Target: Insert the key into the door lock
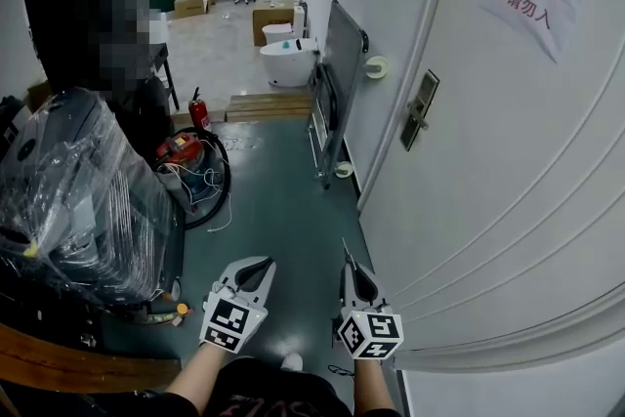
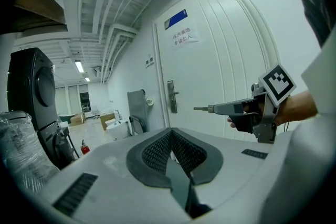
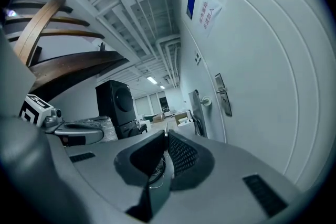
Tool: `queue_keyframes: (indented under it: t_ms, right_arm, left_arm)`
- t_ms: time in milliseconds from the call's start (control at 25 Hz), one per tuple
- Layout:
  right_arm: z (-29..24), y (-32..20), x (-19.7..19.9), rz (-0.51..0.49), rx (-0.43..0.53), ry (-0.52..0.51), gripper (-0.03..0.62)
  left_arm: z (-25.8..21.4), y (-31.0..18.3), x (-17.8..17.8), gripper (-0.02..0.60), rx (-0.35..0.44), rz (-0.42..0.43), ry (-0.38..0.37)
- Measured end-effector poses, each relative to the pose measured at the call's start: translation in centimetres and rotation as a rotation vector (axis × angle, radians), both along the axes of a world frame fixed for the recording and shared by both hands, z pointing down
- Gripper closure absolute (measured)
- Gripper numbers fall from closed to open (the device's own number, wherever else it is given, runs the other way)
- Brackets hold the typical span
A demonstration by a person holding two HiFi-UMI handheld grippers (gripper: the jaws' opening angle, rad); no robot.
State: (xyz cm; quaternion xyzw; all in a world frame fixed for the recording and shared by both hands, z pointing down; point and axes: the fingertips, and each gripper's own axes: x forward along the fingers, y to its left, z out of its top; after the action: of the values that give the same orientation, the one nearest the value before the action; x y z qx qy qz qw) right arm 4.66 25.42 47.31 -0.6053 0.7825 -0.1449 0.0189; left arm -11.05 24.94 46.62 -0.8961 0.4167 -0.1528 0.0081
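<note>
**Head view: key pinched in right claw, lock well off**

Both grippers sit low at bottom centre of frame, held out ahead of the person.

Right gripper (image 1: 349,269) is clenched on the key (image 1: 345,251). A thin metal blade pokes past the fingertips, pointing up-frame. Left gripper view shows it side-on: the blade sticks straight out of the pinched tips, roughly level, aimed at the door. My read is that it is gripped by the bow end so the whole blade is free to enter a keyway.

Left gripper (image 1: 266,265) is clenched on nothing. Its own view shows the ribbed pads meeting at the tips, bare. It hangs just beside the right one, on the frame's left. It is probably idle because the insert needs only one tool, though it could steady the handle if wanted.

Door lock (image 1: 420,109) is a dark plate with a lever handle on the white door (image 1: 508,190), upper right of centre in head view. It is well apart from the key. In right gripper view the plate sits right of centre and above the jaw line, so the claw is not lined up on it.

Judgement: this is the approach stage, with nothing inserted.
- **Next move:** lift and carry the blade to the plate, then square it to the slot. The keyway itself is too small to make out from here.
- **Risk:** the thin blade could twist in the pinch if it meets the plate off-line.
</note>
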Motion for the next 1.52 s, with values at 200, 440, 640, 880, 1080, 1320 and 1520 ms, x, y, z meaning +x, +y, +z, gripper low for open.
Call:
queue_keyframes:
  t_ms: [200, 440, 640, 880, 1080, 1320, 1520]
  right_arm:
    - [0.4, -1.3, 1.1, 0.006, -0.006, -0.009, 0.514]
    - [0.7, -3.0, 1.5, -0.005, -0.01, -0.008, 0.514]
    - [0.2, -5.5, 0.9, -0.022, 0.009, -0.004, 0.514]
    - [1.1, -9.0, 0.0, -0.025, -0.014, 0.002, 0.514]
    - [2.0, -12.5, -1.0, -0.031, -0.034, 0.011, 0.514]
    - [2.9, -16.7, -1.1, -0.007, -0.05, 0.011, 0.514]
    - [3.4, -20.6, -1.4, 0.003, -0.072, 0.004, 0.514]
  left_arm:
    - [0.1, -1.5, 1.0, 0.569, 0.005, 0.009, -0.005]
    - [0.2, -3.4, 1.6, 0.569, 0.007, 0.016, 0.005]
    - [0.1, -5.4, 1.3, 0.569, 0.02, 0.026, 0.009]
    - [0.5, -8.8, -0.1, 0.569, 0.01, 0.011, 0.024]
    - [1.9, -11.9, -0.7, 0.569, -0.018, 0.018, 0.029]
    - [2.8, -16.3, -1.2, 0.569, -0.035, 0.03, 0.035]
    - [3.5, -20.4, -1.3, 0.569, -0.063, 0.046, 0.032]
